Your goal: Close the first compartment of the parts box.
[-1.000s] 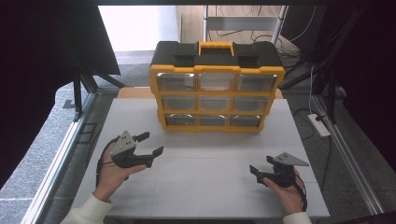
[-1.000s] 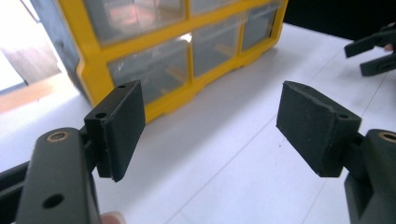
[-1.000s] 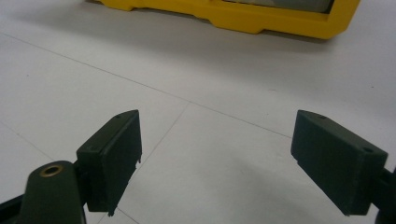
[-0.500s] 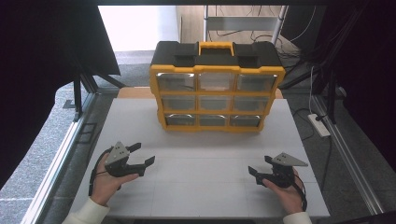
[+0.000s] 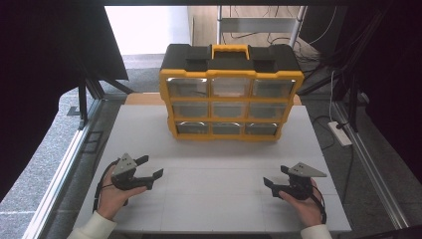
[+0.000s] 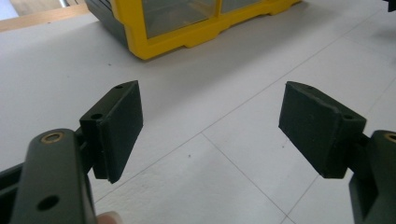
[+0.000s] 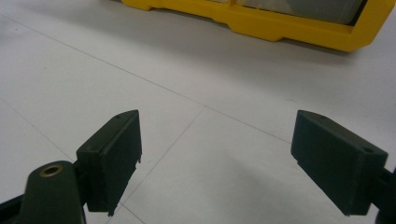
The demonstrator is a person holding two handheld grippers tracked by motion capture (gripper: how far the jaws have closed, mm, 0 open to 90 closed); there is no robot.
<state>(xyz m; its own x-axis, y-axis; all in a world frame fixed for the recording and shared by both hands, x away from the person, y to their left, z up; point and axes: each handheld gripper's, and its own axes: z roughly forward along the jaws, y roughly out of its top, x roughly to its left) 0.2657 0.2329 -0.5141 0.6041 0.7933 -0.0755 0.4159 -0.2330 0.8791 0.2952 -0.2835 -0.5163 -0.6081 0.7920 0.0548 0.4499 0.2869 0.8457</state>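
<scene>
A yellow and black organizer case [image 5: 231, 99] with clear drawers stands upright at the back middle of the white table [image 5: 214, 194]. My left gripper [image 5: 152, 167] sits low over the table's near left, held in a hand, jaws open with nothing between them. My right gripper [image 5: 274, 176] rests at the near right, also open and empty. In the left gripper view the two black pads [image 6: 116, 128] stand wide apart over bare table, with the case's yellow base [image 6: 187, 35] ahead. The right gripper view shows its pads [image 7: 112, 156] spread, the case base [image 7: 289, 28] beyond.
A wooden board [image 5: 142, 98] lies behind the case at the table's back edge. Metal frame rails [image 5: 64, 169] run along both table sides. A white power strip [image 5: 341, 133] and cables lie on the floor at right. Dark curtains hang on both sides.
My left hand has sunk toward the table and drawn back toward the near edge with its gripper. The right gripper and the case have stayed put.
</scene>
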